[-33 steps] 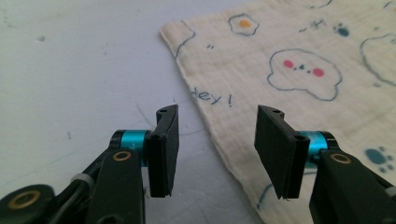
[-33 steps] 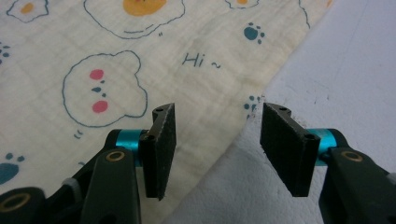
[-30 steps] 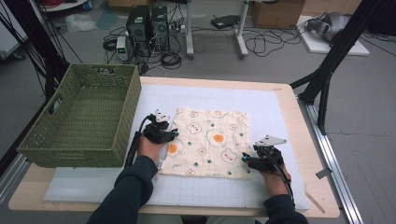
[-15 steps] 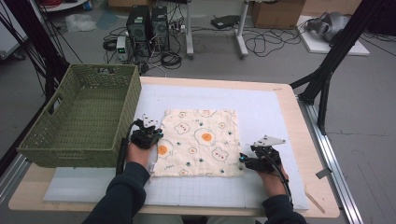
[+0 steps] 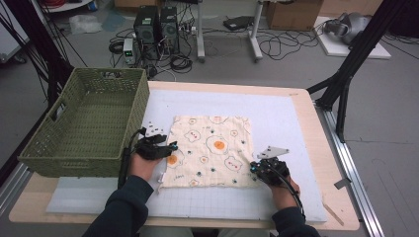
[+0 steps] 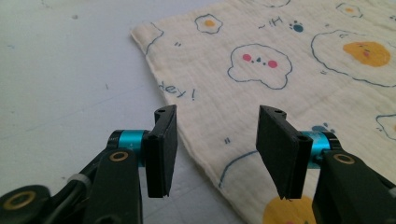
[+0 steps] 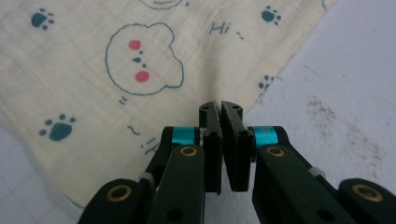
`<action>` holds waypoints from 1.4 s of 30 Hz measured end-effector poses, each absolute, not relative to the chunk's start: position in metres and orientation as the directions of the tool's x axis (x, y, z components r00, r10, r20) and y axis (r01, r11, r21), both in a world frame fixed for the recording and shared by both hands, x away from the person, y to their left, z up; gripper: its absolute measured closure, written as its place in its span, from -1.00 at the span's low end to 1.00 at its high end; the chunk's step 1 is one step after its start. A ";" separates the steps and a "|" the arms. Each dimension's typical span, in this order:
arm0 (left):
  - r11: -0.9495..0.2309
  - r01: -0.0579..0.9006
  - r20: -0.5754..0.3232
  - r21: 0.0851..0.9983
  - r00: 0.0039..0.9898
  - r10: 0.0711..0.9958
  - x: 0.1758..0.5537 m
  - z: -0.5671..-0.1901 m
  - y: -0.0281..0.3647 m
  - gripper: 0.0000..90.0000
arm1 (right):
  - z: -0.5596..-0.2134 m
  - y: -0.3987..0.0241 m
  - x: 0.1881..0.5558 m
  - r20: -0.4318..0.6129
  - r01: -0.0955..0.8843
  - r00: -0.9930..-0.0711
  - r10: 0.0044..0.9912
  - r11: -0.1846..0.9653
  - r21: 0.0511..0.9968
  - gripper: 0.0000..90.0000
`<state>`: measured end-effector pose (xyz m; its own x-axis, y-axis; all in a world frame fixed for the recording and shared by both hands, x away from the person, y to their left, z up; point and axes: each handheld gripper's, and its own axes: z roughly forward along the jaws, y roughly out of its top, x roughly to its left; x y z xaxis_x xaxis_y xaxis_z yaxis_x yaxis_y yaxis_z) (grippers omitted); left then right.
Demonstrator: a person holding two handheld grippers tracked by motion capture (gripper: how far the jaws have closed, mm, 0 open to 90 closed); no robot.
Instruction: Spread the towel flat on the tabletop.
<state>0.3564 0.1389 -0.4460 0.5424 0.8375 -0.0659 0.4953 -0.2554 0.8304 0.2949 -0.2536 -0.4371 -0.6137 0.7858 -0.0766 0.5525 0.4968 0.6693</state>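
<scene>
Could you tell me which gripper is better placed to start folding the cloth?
Probably the right gripper: its jaws are shut at the cloth's near corner, seemingly pinching the edge. The left gripper has just opened; its jaws straddle the cloth's edge without gripping.

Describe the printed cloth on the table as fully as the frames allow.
The cloth is cream, crinkly woven fabric printed with fried eggs, bear faces, paw prints and small words. It lies flat and roughly square on the white mat. The right gripper is shut on its near right corner; the left gripper stands open over its left edge.
</scene>
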 end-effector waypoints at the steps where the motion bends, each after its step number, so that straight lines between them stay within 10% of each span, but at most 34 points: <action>1: -0.260 0.498 -0.067 0.827 0.547 0.834 0.355 -0.448 0.140 0.08 | -0.437 -0.256 0.293 -0.077 0.558 -0.608 0.790 0.494 0.666 0.94; 10: -0.305 0.491 -0.081 0.816 0.619 0.781 0.340 -0.445 0.136 0.14 | -0.429 -0.266 0.284 -0.059 0.536 -0.568 0.821 0.424 0.730 0.24; 13: -0.335 0.481 -0.067 0.810 0.644 0.762 0.332 -0.447 0.135 0.50 | -0.428 -0.269 0.283 -0.072 0.513 -0.559 0.826 0.413 0.753 0.21; 19: -0.355 0.482 -0.040 0.801 0.635 0.772 0.323 -0.451 0.126 0.29 | -0.440 -0.268 0.286 -0.040 0.533 -0.557 0.830 0.394 0.749 0.17; 22: -0.385 0.456 0.010 0.802 0.634 0.773 0.317 -0.451 0.122 0.50 | -0.446 -0.267 0.289 -0.062 0.540 -0.548 0.834 0.409 0.736 0.23; 27: -0.365 0.475 -0.007 0.801 0.618 0.786 0.316 -0.450 0.126 0.96 | -0.447 -0.270 0.288 0.034 0.566 -0.574 0.818 0.367 0.738 0.92; 39: -0.329 0.517 -0.088 0.790 0.627 0.774 0.310 -0.445 0.143 0.95 | -0.437 -0.270 0.277 -0.007 0.584 -0.581 0.814 0.423 0.692 0.89; 42: -0.268 0.499 -0.116 0.824 0.612 0.782 0.312 -0.443 0.147 0.43 | -0.433 -0.273 0.277 -0.040 0.568 -0.542 0.840 0.401 0.719 0.34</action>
<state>0.3123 0.1473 -0.4426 0.6123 0.7820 -0.1165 0.4986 -0.2677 0.8245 0.2772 -0.2730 -0.4334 -0.5419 0.8395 -0.0397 0.5679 0.4006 0.7190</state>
